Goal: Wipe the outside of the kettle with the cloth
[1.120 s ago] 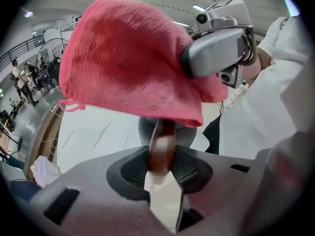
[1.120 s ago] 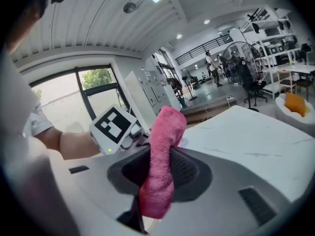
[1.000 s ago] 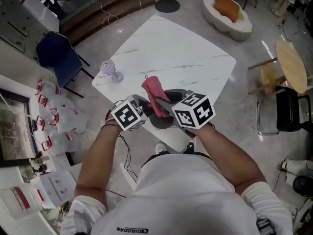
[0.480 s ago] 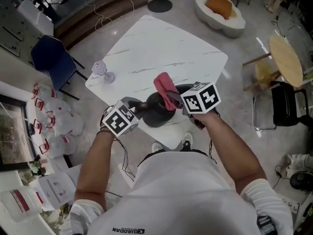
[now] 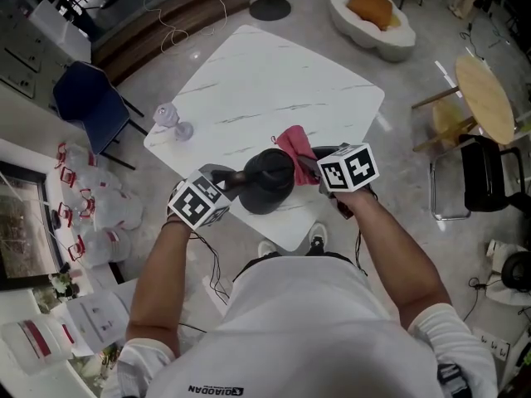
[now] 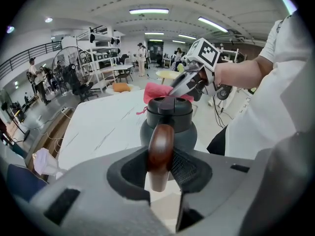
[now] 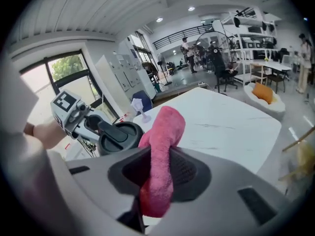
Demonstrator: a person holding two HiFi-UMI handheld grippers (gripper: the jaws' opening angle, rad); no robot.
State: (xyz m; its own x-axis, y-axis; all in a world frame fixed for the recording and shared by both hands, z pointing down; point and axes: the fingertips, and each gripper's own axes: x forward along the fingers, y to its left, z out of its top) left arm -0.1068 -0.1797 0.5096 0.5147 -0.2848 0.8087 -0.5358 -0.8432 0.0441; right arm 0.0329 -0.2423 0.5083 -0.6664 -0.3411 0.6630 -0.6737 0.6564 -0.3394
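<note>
A dark grey kettle stands near the front edge of the white marble table. My left gripper is shut on its brown wooden handle, which sits between the jaws in the left gripper view. My right gripper is shut on a pink cloth; the cloth lies against the kettle's right side, by the lid. In the right gripper view the cloth sticks up out of the jaws, with the kettle's lid just to its left.
A lilac stemmed glass stands at the table's left corner. A blue chair is on the floor to the left. A round wooden table and a black chair stand at the right.
My right gripper has carried the pink cloth from above the kettle's top over to its right side and lower. The left gripper has kept its hold on the handle.
</note>
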